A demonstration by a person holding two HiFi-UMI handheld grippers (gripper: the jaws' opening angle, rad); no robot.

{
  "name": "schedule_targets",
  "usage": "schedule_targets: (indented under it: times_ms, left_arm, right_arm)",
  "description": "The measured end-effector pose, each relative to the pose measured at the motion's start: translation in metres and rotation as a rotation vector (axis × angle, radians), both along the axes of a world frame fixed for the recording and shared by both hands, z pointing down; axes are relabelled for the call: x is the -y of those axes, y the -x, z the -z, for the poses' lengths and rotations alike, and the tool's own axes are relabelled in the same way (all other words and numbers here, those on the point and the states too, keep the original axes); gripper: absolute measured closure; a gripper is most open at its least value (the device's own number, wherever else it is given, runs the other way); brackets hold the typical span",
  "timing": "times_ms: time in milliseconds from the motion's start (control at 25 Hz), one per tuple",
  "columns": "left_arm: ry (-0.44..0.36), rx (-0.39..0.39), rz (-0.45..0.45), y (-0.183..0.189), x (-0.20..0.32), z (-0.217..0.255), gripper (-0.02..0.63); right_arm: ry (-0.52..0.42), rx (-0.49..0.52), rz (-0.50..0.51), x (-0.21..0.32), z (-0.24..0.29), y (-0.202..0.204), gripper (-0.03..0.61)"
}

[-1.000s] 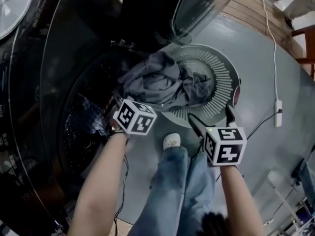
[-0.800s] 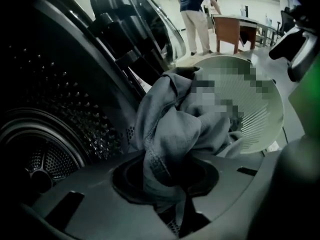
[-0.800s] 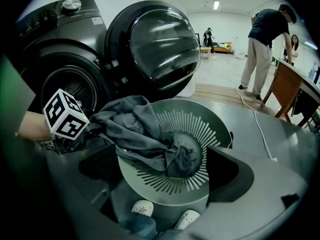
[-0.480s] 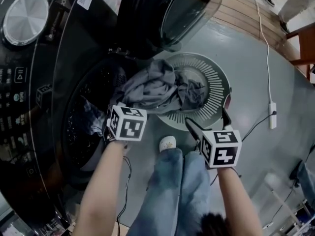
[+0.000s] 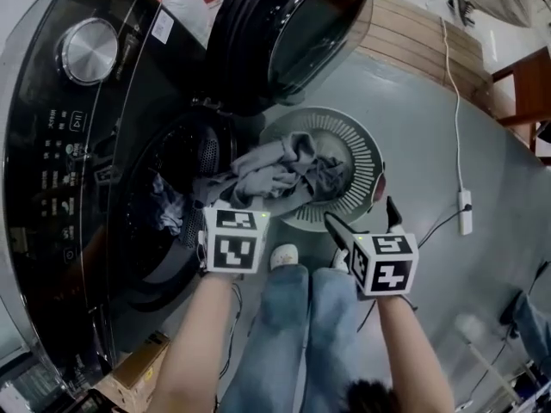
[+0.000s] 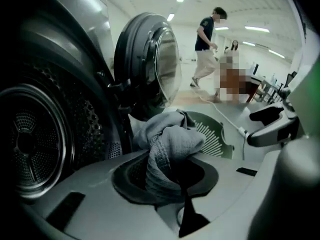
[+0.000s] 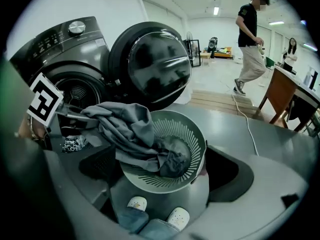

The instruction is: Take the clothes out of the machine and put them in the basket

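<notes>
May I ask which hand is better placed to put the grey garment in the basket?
Left: left tool, jaws just closing, grips the grey garment draped over the round slotted basket; right tool open, empty.

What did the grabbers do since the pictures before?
The left gripper has just closed its jaws on the grey cloth and lifted it away from the drum. The right gripper stayed open and empty. The basket kept its place on the floor.
</notes>
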State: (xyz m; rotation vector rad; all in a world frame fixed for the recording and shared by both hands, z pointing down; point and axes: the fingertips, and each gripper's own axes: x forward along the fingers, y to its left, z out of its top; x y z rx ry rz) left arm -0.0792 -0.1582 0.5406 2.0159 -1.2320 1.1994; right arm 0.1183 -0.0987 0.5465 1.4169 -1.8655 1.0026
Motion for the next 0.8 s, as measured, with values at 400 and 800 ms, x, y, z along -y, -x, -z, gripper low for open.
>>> schedule_targets:
  times_ms: [400, 800]
  left_arm:
    - [-0.056, -0.229, 0.029, -0.065, 0.006, 0.094, 0.517]
    - [-0.079, -0.539, -0.122, -0.15, 0.014, 0.157, 0.517]
  right_arm:
    - [-0.036, -0.012, -0.024, 0.0, 0.036, -0.045, 0.018]
    - [-0.044, -0.016, -0.052, 0.003, 0.045, -0.066, 0.018]
